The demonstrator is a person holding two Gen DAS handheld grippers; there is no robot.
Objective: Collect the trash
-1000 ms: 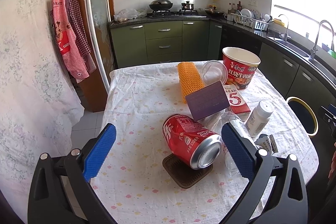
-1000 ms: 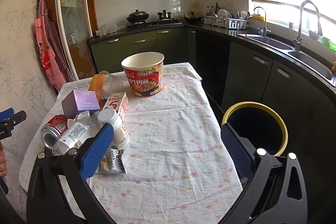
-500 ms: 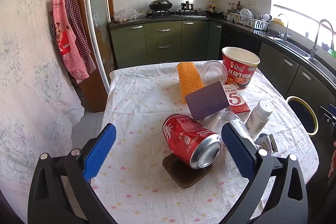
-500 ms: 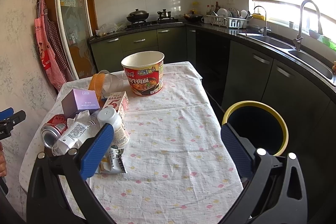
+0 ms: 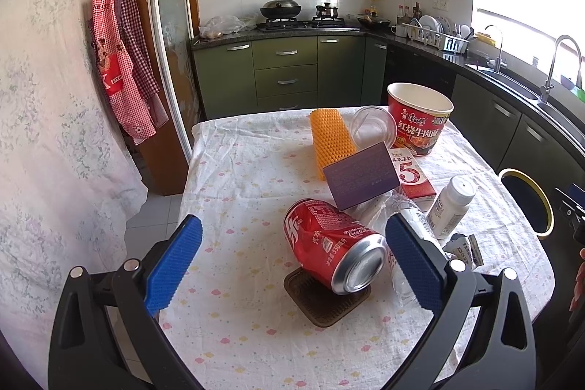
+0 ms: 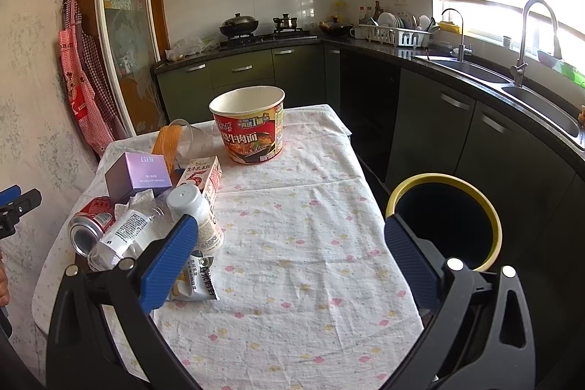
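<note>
Blue pads on both tongs stand spread wide and hold nothing, exactly as they did a second ago; nothing on the worktop (image 6: 292, 243) has shifted in that time either. So no piece has been collected in this stretch, and I judge the job has yet to start.

Taking the can (image 5: 334, 245) as the mark: the left tongs (image 5: 292, 262) hover just short of it, the pads framing it, while it lies on its side on a brown coaster (image 5: 321, 298). Touching the can's right side lies a clear bottle (image 6: 124, 236), and beyond that a white bottle (image 5: 451, 207) and a crumpled wrapper (image 6: 199, 280). Just behind the can leans a purple box (image 5: 360, 180), then a carton (image 5: 413, 176), an orange mesh sleeve (image 5: 331, 139), a clear cup (image 5: 373, 130) and, farthest, the noodle tub (image 5: 420, 117).

The right tongs (image 6: 292, 262) hang over bare cloth, well apart from the can. The bin (image 6: 444, 218) stands open off the worktop's right edge, so the can looks like the likeliest first pick.
</note>
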